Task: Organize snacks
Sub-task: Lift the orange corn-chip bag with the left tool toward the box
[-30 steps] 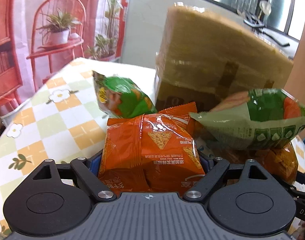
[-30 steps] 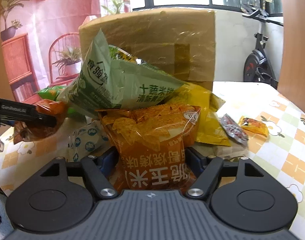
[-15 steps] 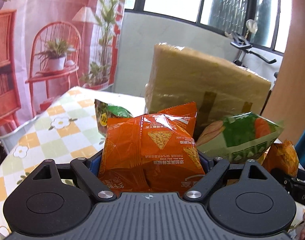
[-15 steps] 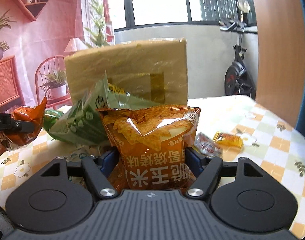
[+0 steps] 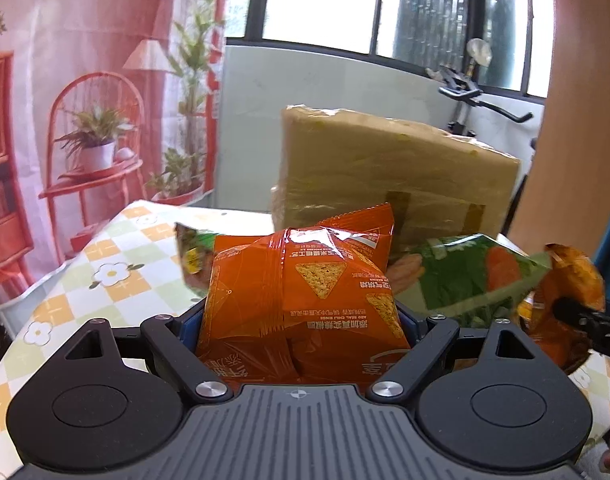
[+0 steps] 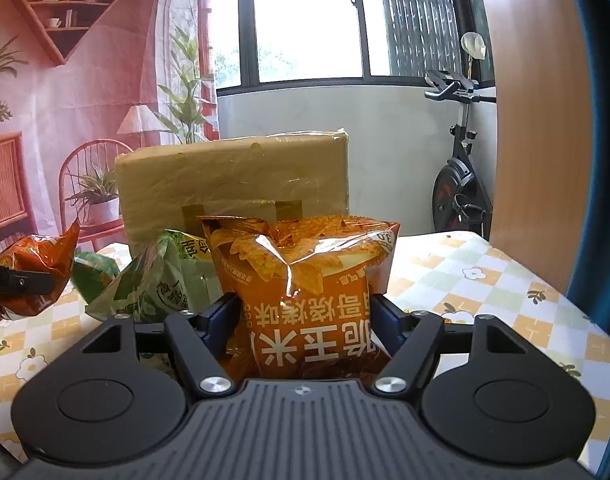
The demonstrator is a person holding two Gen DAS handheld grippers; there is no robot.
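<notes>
Above the table, my left hand-held gripper clamps an orange chip bag and my right hand-held gripper clamps a golden corn-chip bag. Directly ahead stands a plastic-wrapped cardboard box, with a green snack bag lying before it.

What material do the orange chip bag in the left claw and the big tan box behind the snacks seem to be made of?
Orange chip bag: likely thin plastic film with a glossy finish; it shows bright glare, sharp creases and a crimped top seam. Tan box: probably cardboard wrapped in clear plastic film; the brown surface looks matte below, but wrinkled shiny highlights lie over it, and darker tape strips show through.
</notes>
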